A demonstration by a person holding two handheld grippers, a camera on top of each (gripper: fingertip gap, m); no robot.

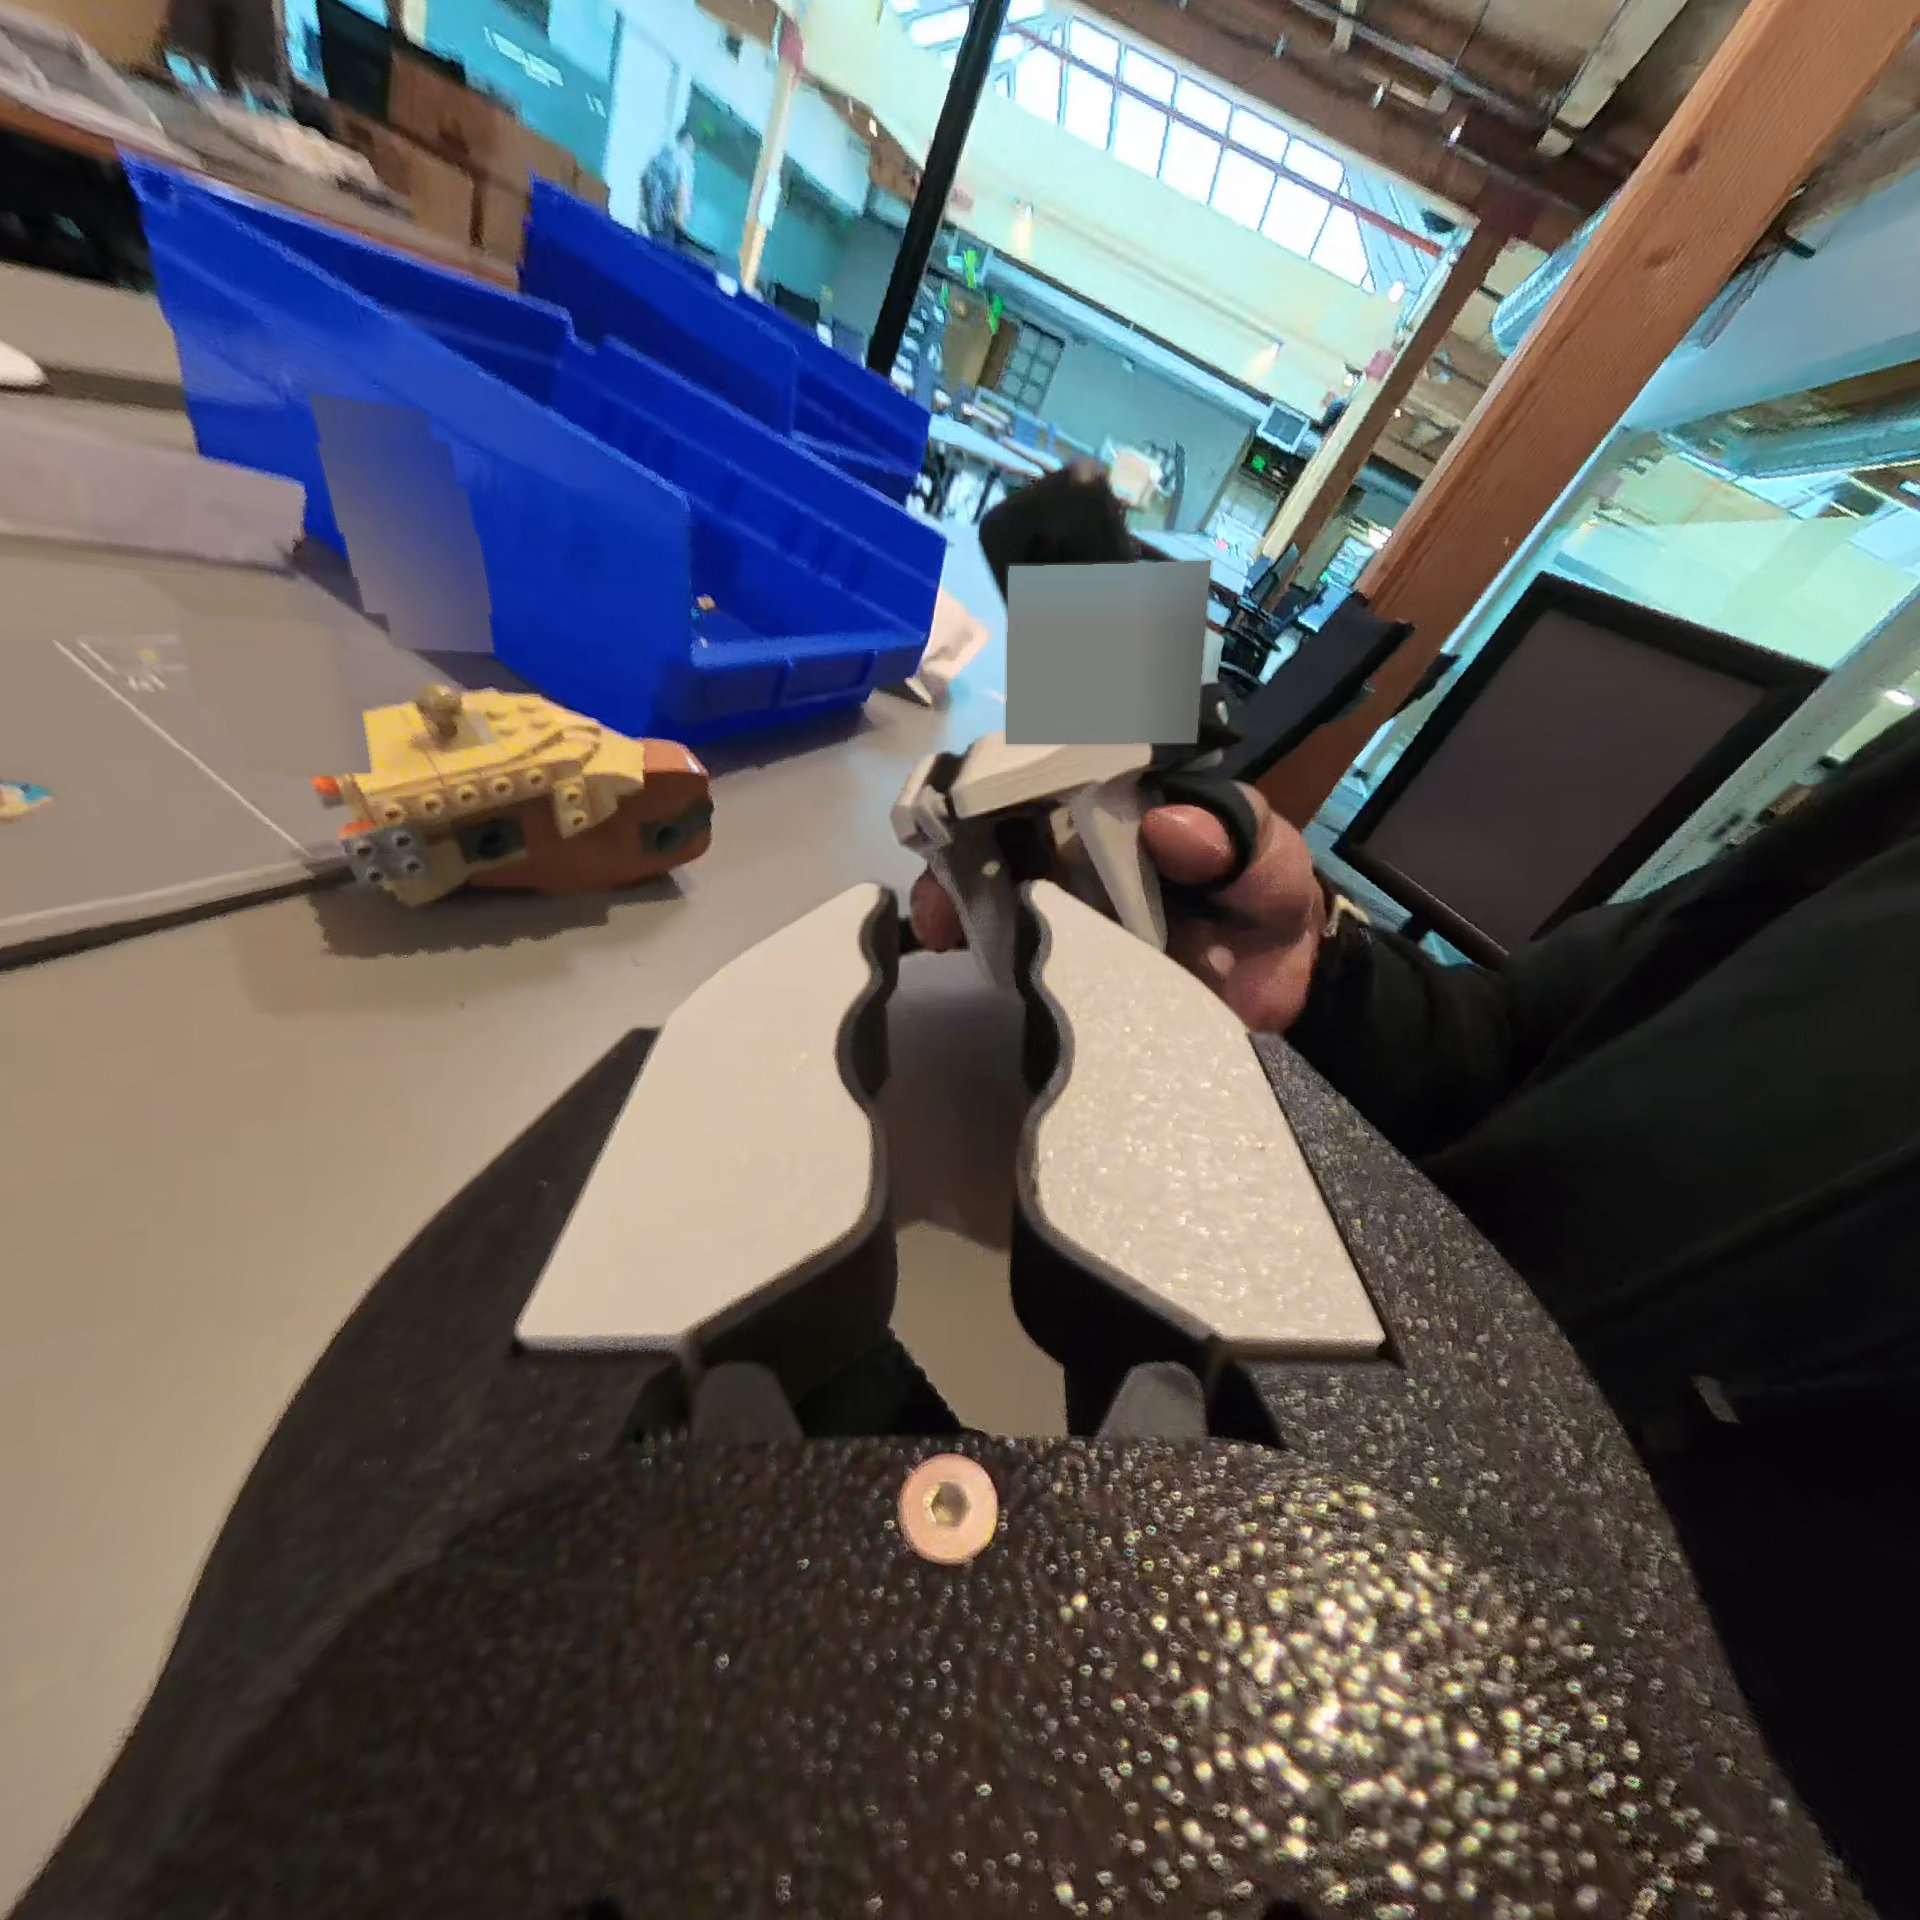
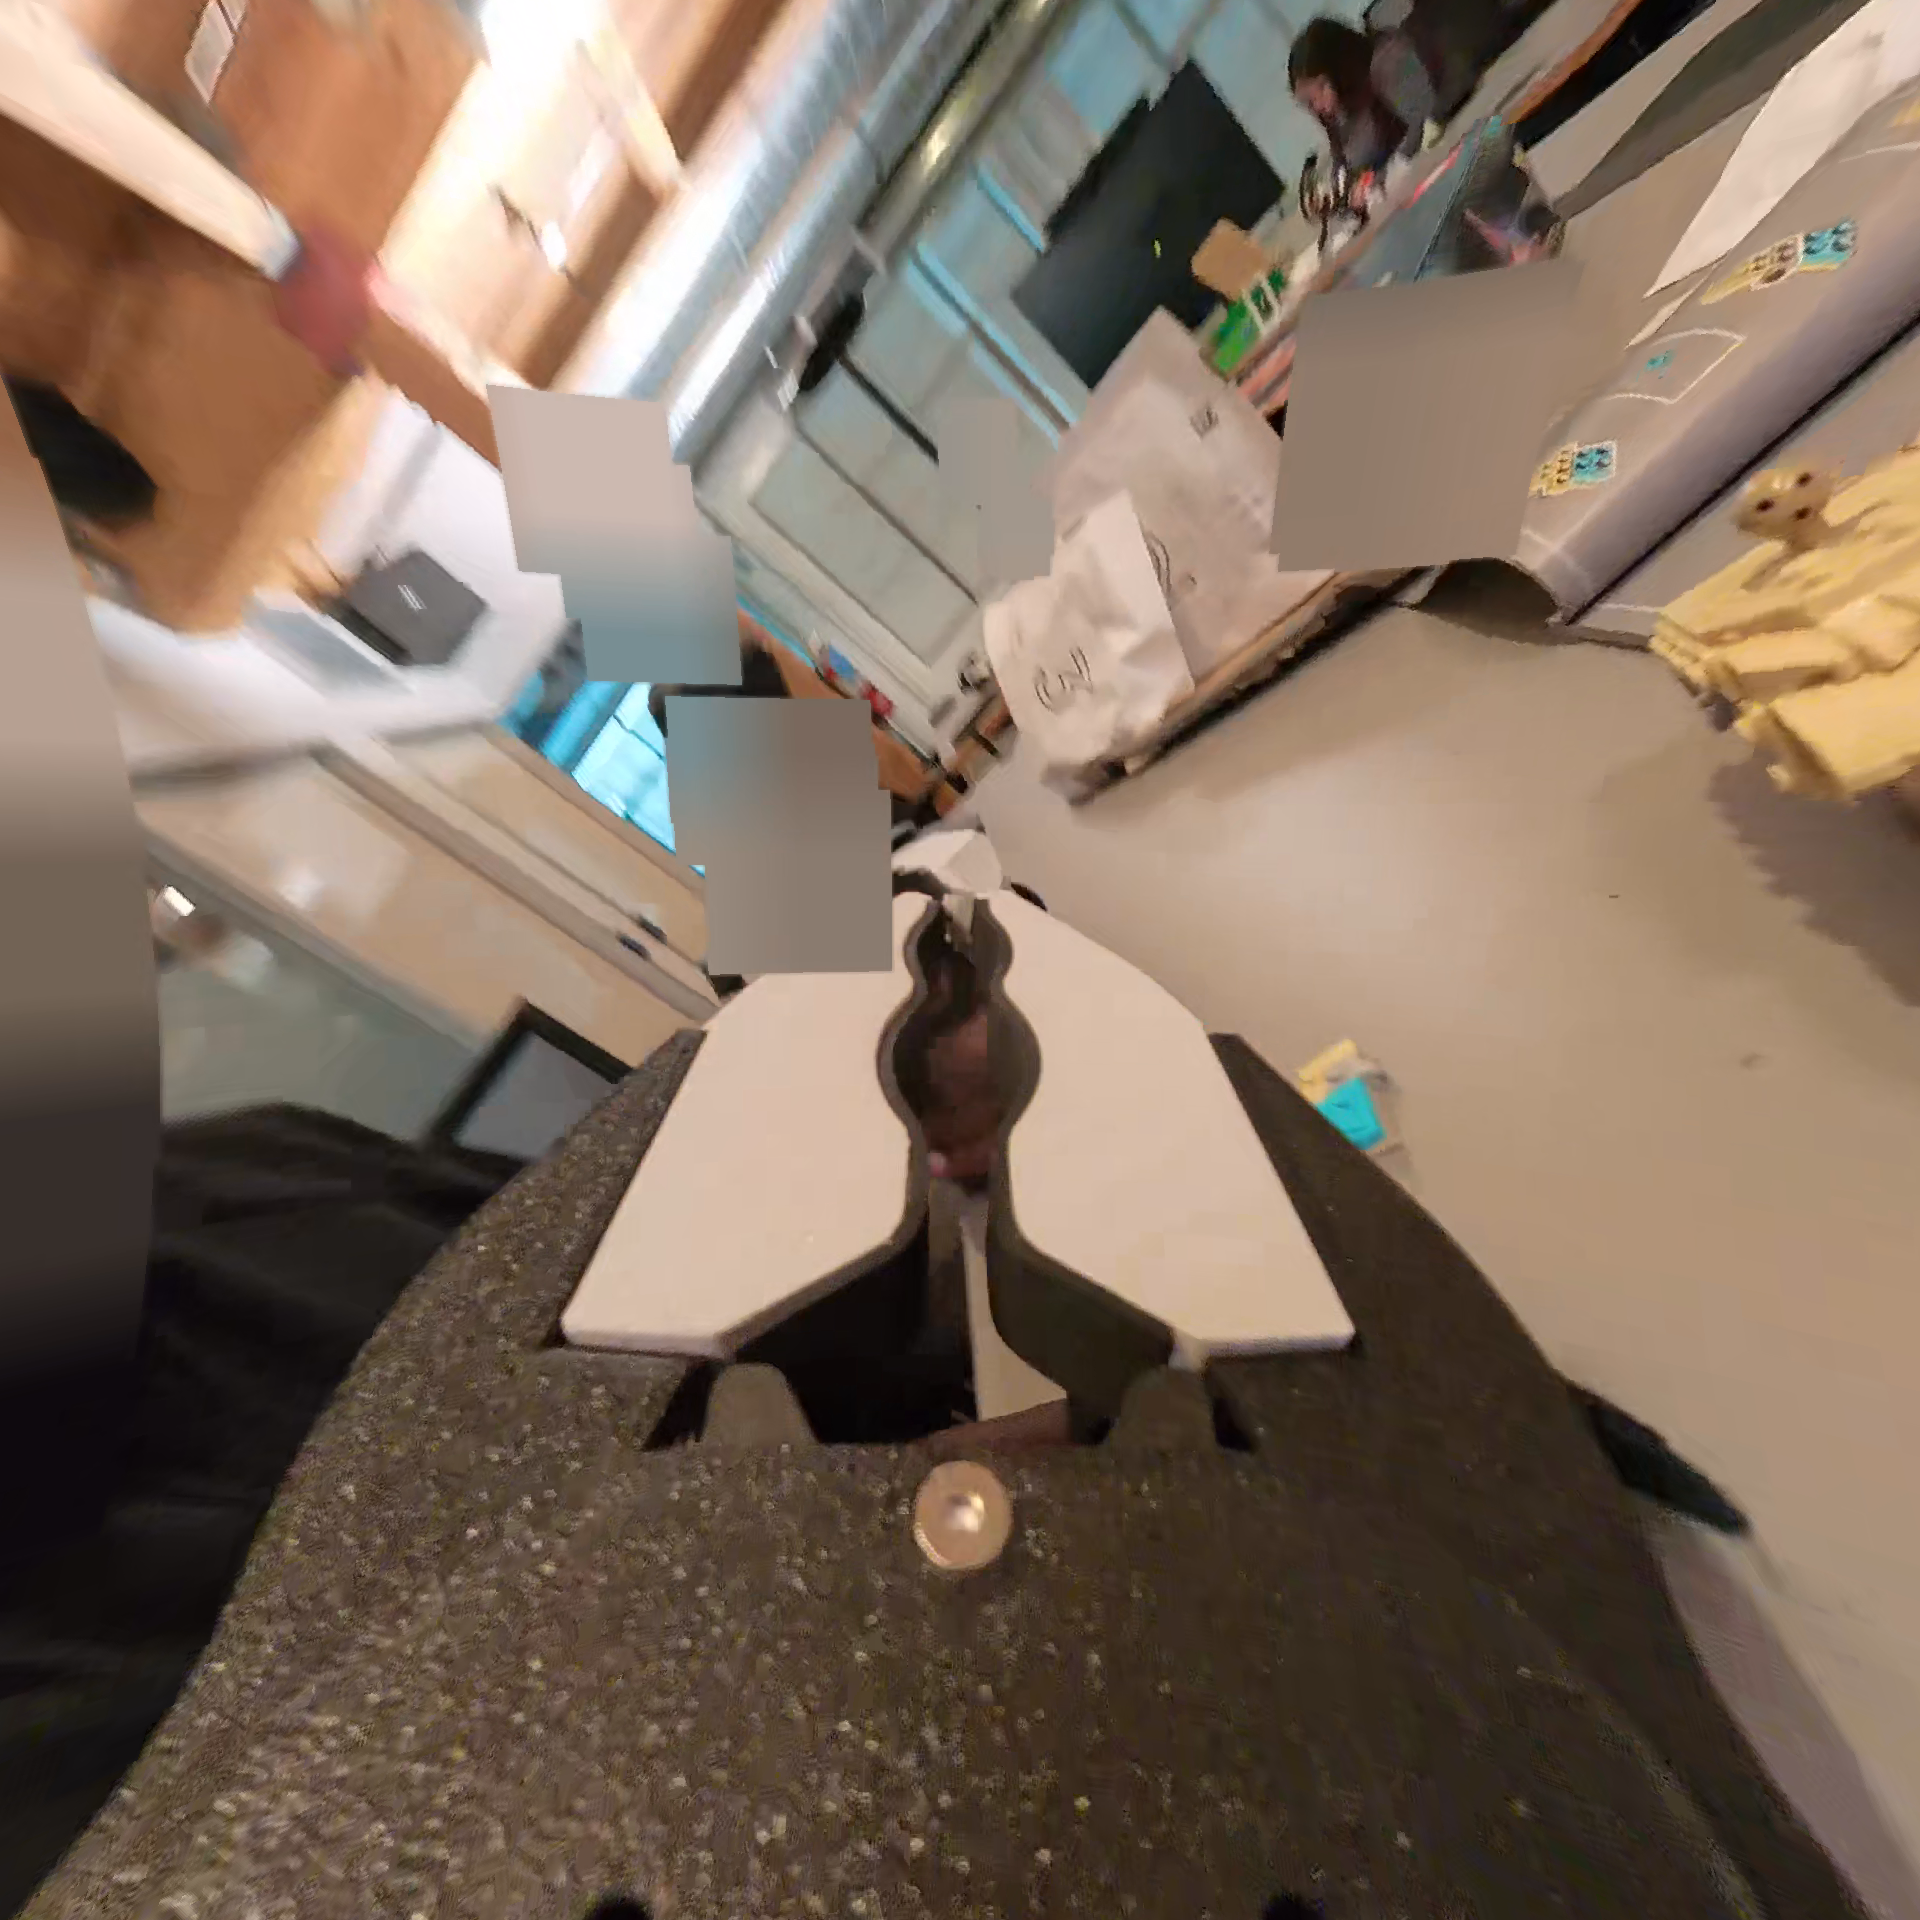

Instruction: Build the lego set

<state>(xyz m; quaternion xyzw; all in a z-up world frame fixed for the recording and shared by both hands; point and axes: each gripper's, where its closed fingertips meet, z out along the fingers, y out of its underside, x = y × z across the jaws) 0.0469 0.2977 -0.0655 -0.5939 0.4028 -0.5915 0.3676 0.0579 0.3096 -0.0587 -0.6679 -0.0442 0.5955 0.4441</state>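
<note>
A tan and brown lego model (image 1: 509,800) lies on the grey table, at the edge of a grey mat (image 1: 156,790). It also shows in the right wrist view (image 2: 1818,644) at the far right. My left gripper (image 1: 961,920) is open and empty, low over the table to the right of the model. My right gripper (image 1: 1023,873), held in a hand (image 1: 1236,904), points its tips at the left gripper's fingertips. In its own view the right gripper (image 2: 958,920) has its tips together; a pale sliver there is too small to identify.
Two blue bins (image 1: 582,499) stand behind the model. A black screen (image 1: 1558,758) and a wooden post (image 1: 1621,312) are at the right. White paper bags (image 2: 1122,613) and a small yellow and teal piece (image 2: 1345,1101) lie on the table. Both grippers' tips are close together, under 4 cm apart.
</note>
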